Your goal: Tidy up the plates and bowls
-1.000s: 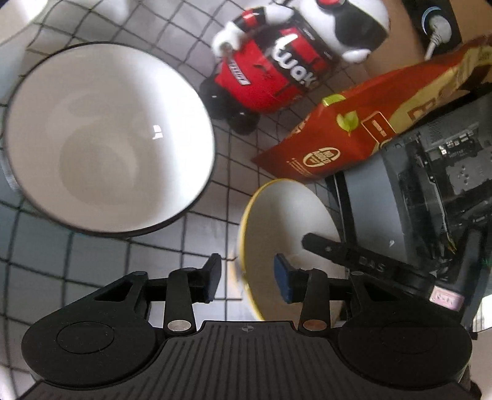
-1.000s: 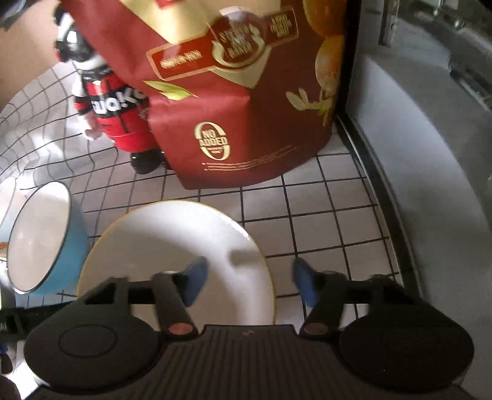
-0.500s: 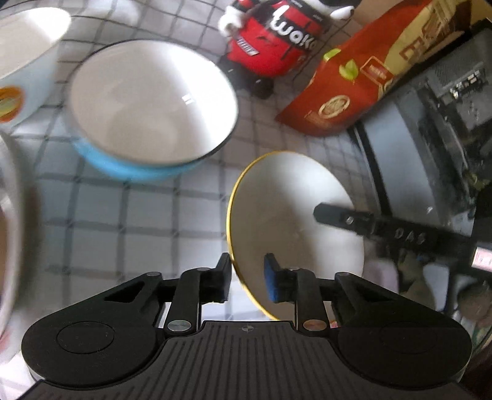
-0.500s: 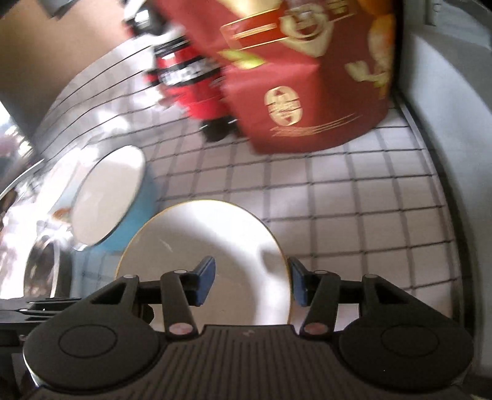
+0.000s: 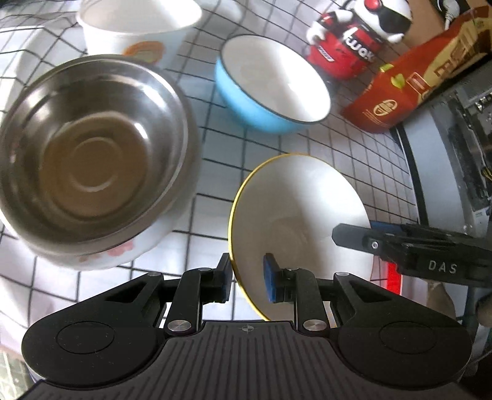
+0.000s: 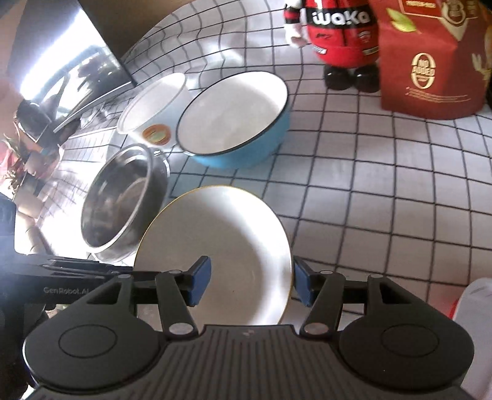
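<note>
A: Start with the checked tabletop (image 6: 384, 172). You've got a steel bowl (image 5: 92, 150) nested in a white flowered dish (image 5: 129, 250), then a blue bowl (image 5: 270, 89), then a white cup (image 5: 135, 27) behind them.

B: And the yellow-rimmed plate (image 5: 301, 221)?

A: It's tilted, just beside the steel bowl, nearer you than the blue bowl. Your left tongs (image 5: 246, 278) are nearly closed, straddling its near rim. I'd say they grip it, though I can't quite see pad contact.

B: The right tongs (image 6: 252, 284)?

A: Their jaws are opening, with the plate's far edge between them and the pads off it.

B: So which step is this?

A: Probably handing the plate over to the left. Next, you'd carry it toward a stack, keeping it clear of the steel bowl's rim.
</note>
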Available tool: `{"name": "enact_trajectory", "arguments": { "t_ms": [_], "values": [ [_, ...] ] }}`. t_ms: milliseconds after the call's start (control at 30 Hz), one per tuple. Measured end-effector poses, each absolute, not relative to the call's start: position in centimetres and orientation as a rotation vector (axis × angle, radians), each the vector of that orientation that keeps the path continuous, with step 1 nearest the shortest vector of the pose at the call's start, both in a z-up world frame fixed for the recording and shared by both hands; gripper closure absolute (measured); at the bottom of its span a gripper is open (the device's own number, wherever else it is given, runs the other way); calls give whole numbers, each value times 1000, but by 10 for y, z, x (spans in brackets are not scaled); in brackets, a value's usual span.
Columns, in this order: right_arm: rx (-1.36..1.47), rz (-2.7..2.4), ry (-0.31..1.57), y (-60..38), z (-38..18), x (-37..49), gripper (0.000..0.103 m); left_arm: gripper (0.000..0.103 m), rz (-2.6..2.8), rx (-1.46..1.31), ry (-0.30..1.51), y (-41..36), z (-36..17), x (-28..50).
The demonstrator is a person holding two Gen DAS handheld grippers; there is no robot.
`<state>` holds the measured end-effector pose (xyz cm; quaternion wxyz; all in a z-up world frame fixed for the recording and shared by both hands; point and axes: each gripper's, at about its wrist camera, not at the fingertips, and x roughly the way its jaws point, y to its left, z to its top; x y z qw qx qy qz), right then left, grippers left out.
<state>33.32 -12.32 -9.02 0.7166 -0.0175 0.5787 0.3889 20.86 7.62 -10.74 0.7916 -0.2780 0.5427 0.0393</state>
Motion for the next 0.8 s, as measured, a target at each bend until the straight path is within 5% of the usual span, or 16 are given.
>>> {"name": "enact_trajectory", "arguments": {
  "t_ms": [567,800],
  "values": [
    [8,813,1296,-122,-90,307,41,78,17,-560,1181,90,-109,211],
    [1,623,1116,-128,-60,305,26,70,-129,-517,1107,114,-77,212]
  ]
}}
